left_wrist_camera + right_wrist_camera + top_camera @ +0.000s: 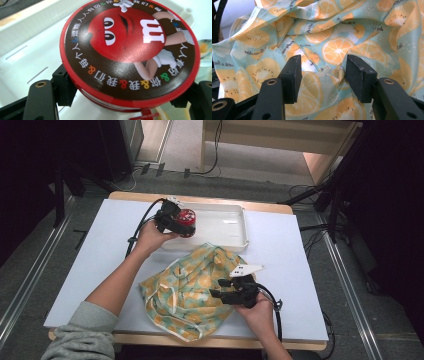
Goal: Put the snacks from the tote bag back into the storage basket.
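1. We grip a round red tub with our left gripper; its fingers press on either side under the lid.
2. The tub is over the left end of a white tray at the back of the worktop.
3. Our right gripper rests on a fruit-print cloth bag near the front, its fingers standing apart with loose cloth between them, nothing clamped.

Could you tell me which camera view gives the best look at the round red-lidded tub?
The left gripper view: the tub sits close up between its jaws, lid print readable. The high view shows it small in the left gripper over the white tray. The right gripper view faces the fruit-print cloth.
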The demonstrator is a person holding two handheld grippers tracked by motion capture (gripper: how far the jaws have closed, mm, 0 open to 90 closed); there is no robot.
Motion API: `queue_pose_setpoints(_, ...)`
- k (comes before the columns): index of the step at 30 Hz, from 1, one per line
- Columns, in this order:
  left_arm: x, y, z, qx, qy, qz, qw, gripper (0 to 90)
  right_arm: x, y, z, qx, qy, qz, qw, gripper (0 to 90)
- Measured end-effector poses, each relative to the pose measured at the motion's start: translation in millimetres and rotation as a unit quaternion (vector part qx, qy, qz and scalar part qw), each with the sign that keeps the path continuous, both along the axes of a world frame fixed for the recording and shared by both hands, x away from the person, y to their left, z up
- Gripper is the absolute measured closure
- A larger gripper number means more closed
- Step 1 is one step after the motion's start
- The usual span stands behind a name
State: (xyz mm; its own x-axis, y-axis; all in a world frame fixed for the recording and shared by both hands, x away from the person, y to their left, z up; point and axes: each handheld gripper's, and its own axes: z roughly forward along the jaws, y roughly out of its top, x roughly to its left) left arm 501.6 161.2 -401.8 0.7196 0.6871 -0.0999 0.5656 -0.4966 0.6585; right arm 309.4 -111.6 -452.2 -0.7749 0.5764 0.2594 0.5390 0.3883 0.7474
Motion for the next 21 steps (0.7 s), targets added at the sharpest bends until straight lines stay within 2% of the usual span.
queue_pose_setpoints(6, 7.3, -3.8, -15.0, 0.016, -0.004, 0.019, 0.9997, 26.0, 0.2, 0.5, -0.5, -0.003, 0.0, -0.001, 1.0, 48.5)
queue_pose_setpoints(10, 12.8, -2.0, -22.1, 0.013, 0.008, 0.029, 0.9995, 26.0, -0.4, 0.6, -0.7, -0.003, 0.0, 0.0, 1.0, 48.6)
queue_pose_setpoints(13, 14.9, -2.3, -27.3, 0.027, 0.006, 0.035, 0.999, 26.0, -0.7, 1.0, -1.1, -0.004, 0.002, 0.001, 1.0, 48.6)
queue_pose_setpoints(18, 17.5, -3.0, -34.9, 0.035, 0.012, 0.042, 0.9984, 25.9, -0.9, 1.3, -1.3, -0.005, 0.0, 0.001, 1.0, 48.6)
queue_pose_setpoints(21, 17.5, -4.2, -37.5, 0.04, 0.01, 0.038, 0.9984, 25.9, -0.7, 1.2, -1.6, -0.005, 0.0, 0.001, 1.0, 48.6)
